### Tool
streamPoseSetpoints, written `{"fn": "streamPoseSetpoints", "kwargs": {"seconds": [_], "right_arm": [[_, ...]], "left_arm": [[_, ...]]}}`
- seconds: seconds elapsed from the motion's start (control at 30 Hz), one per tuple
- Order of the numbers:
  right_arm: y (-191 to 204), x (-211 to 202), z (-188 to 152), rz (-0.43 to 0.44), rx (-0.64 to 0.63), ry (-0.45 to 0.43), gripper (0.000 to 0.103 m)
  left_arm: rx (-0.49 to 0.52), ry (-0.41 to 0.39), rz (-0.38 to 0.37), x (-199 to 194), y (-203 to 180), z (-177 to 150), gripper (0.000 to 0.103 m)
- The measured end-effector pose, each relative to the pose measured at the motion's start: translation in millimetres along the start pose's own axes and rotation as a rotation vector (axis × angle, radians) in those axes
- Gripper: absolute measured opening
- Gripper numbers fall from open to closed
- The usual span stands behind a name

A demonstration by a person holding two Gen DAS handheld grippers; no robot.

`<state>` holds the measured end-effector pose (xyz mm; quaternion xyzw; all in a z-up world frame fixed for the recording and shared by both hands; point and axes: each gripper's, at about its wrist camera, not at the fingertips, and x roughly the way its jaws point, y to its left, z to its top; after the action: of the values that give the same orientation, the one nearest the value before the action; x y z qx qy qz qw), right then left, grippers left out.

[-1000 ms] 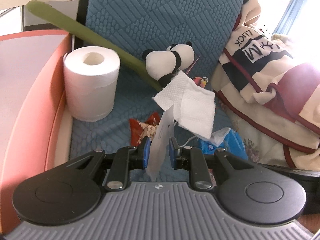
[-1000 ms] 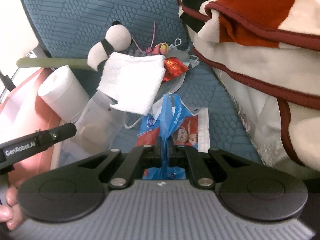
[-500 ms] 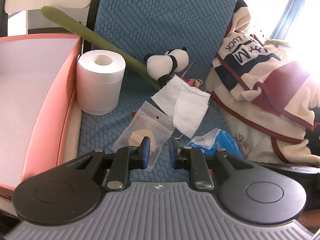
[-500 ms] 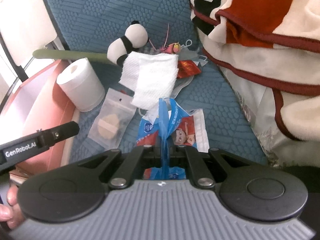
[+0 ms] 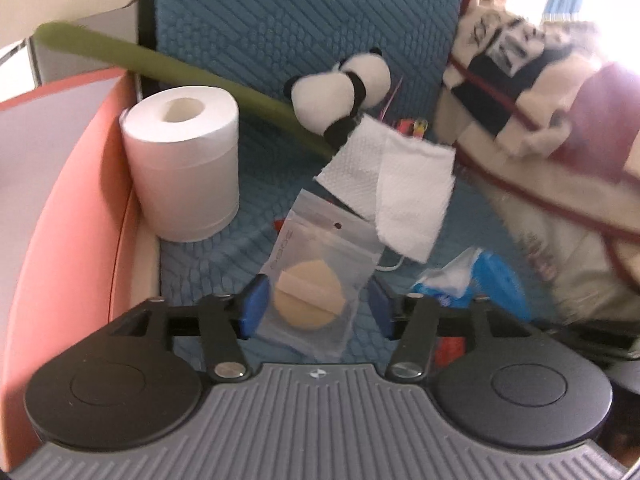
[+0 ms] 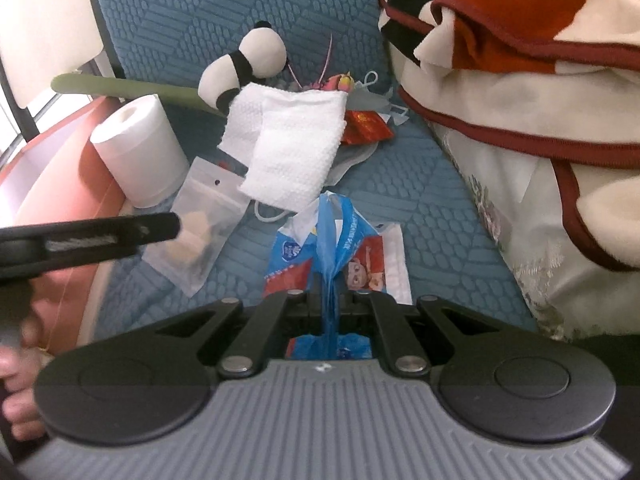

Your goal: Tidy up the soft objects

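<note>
1. Our left gripper (image 5: 316, 308) has its jaws opening; the clear zip pouch (image 5: 320, 276) w/ a round tan sponge inside lies between the blue pads (image 5: 252, 306), and we see no pad pressing on it.
2. Pouch rests flat on the blue quilted seat (image 5: 208, 264), just in front of the toilet paper roll (image 5: 184, 160); its top edge is tucked under the white cloth (image 5: 392, 184).
3. Our right gripper (image 6: 326, 308) is clamped tight on a blue plastic wrapper (image 6: 334, 240), pinched narrow between the fingers; the rest of the wrapper lies on the seat w/ a printed pack under it.
4. Panda plush (image 6: 244, 68) sits at the back of the seat, touching the cloth's far edge, on a green stem-like strip (image 5: 160, 64).
5. Cream/red blanket (image 6: 520, 92) is piled on the right side; red snack packet (image 6: 366, 126) is beside the cloth.
6. Left side is blurry; orange edge (image 5: 68, 184) borders the seat.
</note>
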<state>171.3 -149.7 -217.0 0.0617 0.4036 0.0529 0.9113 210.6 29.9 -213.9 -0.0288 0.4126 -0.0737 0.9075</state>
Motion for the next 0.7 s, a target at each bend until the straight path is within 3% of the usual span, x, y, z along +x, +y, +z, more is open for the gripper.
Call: {"fn": "streamPoseSetpoints", "kwargs": {"seconds": [0.17, 0.4, 0.63, 0.7], "right_arm": [[-4, 4, 0, 0.001, 0.006, -0.002, 0.008], [-6, 7, -2, 0.01, 0.011, -0.004, 0.008], [-8, 9, -2, 0.021, 0.028, -0.001, 0.008], [-9, 10, -2, 0.024, 0.034, 0.001, 0.008]], "left_arm": [[0.063, 0.049, 0.045, 30, -6, 1, 0.084], [0.149, 0.116, 0.111, 57, -12, -6, 0.085], [0.106, 0.102, 0.078, 62, -3, -6, 0.082], [0.079, 0.1, 0.059, 62, 1, -6, 0.073]]}}
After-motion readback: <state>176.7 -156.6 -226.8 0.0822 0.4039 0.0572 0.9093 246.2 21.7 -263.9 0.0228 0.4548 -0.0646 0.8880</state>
